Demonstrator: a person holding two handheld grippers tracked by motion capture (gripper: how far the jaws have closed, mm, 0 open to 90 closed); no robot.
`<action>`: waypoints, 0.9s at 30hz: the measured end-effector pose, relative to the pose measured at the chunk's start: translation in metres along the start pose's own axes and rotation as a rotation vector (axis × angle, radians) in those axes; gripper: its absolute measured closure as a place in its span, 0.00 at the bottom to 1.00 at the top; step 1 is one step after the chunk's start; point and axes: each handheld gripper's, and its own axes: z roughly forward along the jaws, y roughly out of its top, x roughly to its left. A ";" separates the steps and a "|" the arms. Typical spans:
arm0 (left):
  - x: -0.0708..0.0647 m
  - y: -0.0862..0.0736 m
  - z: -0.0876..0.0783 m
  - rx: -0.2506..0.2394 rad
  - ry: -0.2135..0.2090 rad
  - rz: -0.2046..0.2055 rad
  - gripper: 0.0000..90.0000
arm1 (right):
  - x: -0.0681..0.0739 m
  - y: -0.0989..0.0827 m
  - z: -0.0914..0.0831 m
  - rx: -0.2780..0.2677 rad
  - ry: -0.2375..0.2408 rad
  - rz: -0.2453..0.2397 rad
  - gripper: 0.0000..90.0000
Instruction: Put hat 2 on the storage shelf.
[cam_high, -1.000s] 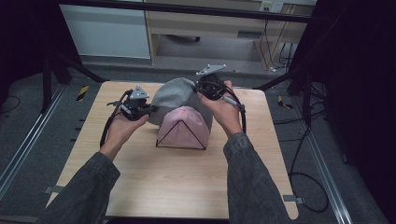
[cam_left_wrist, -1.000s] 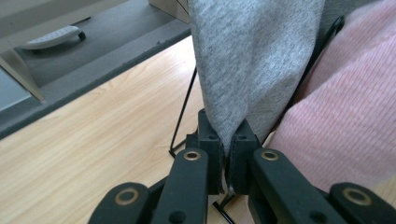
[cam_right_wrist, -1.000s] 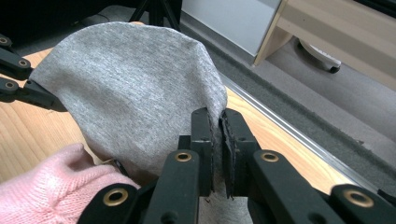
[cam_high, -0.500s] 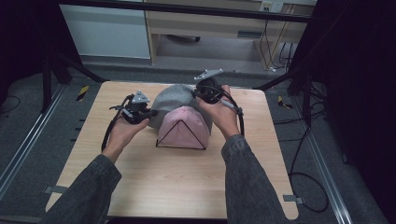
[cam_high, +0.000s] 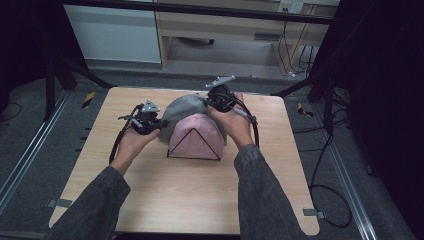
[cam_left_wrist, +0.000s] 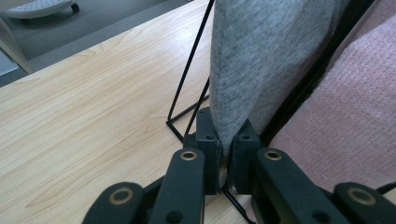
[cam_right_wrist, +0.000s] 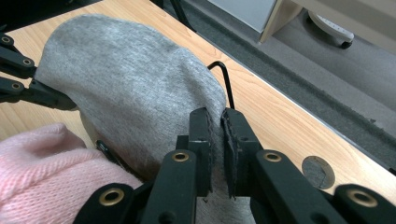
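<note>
High view: grey beanie stretched over a black wire stand at mid-table, just behind a pink beanie already on its own stand. Left gripper pinches the grey hem; right gripper pinches the opposite edge. Risk: uneven pull could tip the light wire frame or snag knit on the hooked wire end. No containers visible.

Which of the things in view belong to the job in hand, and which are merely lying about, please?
In hand:
grey hat
black wire rack
left gripper
right gripper

Lying about:
pink hat, already on the rack
yellow-black item on the floor
</note>
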 end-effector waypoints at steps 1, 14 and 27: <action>0.000 0.000 0.001 -0.001 -0.001 -0.003 0.93 | 0.000 0.000 0.001 0.000 0.001 0.002 0.92; -0.001 -0.003 0.002 -0.003 0.035 -0.023 0.67 | -0.002 -0.006 0.000 0.011 -0.023 0.060 0.57; -0.005 -0.004 -0.015 -0.031 0.047 -0.047 0.45 | -0.003 -0.013 -0.024 -0.049 -0.064 0.108 0.35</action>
